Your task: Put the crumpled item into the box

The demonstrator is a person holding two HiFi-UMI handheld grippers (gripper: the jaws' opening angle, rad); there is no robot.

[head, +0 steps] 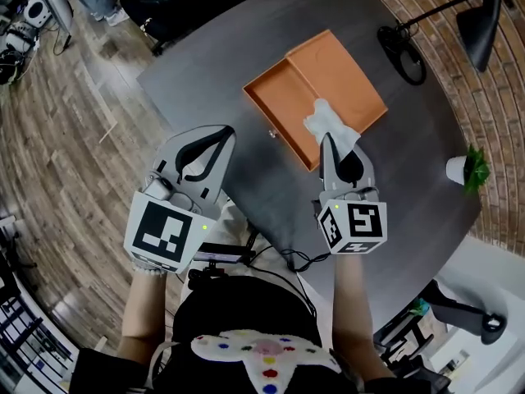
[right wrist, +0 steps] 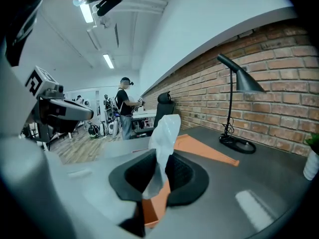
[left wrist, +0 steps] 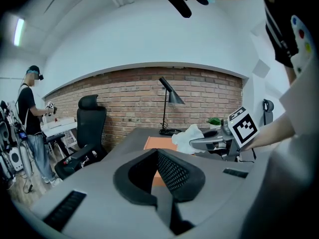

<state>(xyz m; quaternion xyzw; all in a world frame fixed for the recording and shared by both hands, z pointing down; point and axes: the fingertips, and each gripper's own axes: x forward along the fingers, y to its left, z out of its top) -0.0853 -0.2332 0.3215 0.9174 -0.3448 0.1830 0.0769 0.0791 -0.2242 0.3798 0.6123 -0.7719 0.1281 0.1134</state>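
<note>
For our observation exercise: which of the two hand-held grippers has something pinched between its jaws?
The right gripper: a crumpled white tissue sticks up from its closed jaws. The left gripper has nothing between its jaws.

The left tool (left wrist: 156, 153) has its jaws together at the tips, with nothing between them. Just past the tips an orange box (left wrist: 155, 143) lies on the grey bench (left wrist: 130, 139). To the right, the right tool (left wrist: 193, 143) grips a white tissue (left wrist: 185, 136). Far ahead stands a lamp (left wrist: 169, 97).
</note>
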